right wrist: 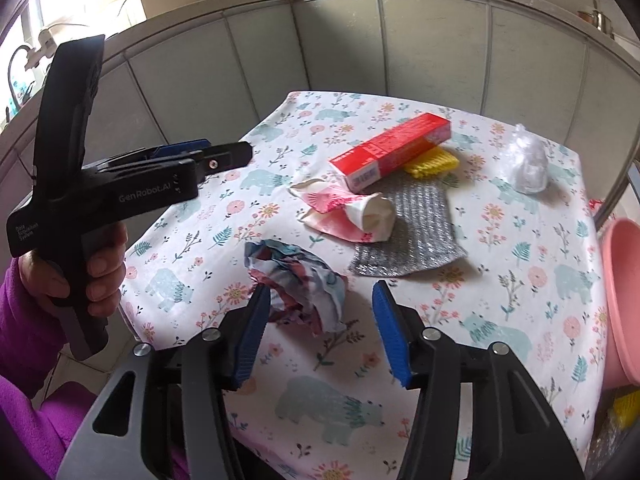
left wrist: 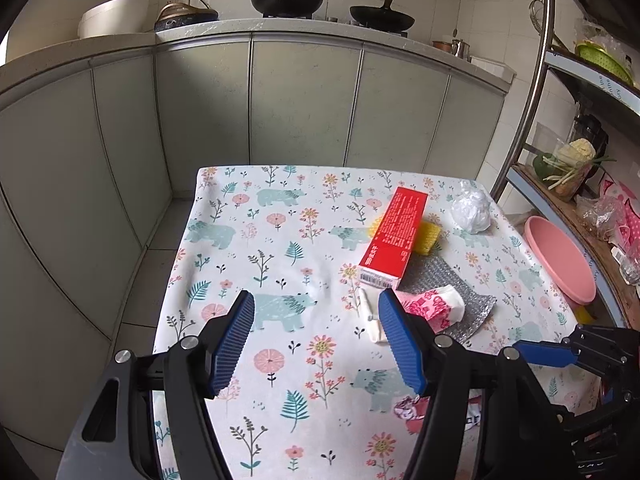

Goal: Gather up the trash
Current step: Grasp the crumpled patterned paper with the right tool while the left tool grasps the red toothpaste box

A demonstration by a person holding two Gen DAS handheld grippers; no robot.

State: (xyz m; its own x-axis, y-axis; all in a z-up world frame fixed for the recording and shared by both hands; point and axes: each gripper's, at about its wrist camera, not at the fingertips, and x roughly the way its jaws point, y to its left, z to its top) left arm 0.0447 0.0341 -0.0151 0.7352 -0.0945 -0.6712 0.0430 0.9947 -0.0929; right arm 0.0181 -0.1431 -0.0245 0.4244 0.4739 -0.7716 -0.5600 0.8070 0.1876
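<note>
Left wrist: left gripper (left wrist: 316, 330) gapes empty above the cloth (left wrist: 248, 240), red box (left wrist: 390, 240) beyond; right wrist: right gripper (right wrist: 318, 324) apart, the wad (right wrist: 298, 284) just ahead, unclamped; best to drop squarely over it, then squeeze.

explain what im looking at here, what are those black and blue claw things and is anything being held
Those are two hand-held grippers, each with a camera looking along its blue fingers. One picture comes from the left gripper, the other from the right gripper; in the right view you also see the person's hand around the left one's handle. Both stand open and hold nothing. On the floral tablecloth lie a red box resting on a yellow scrubber, a silver mesh cloth, a crumpled paper cup, a white plastic wad and a crumpled wrapper, which sits just ahead of the right gripper's fingers.
</note>
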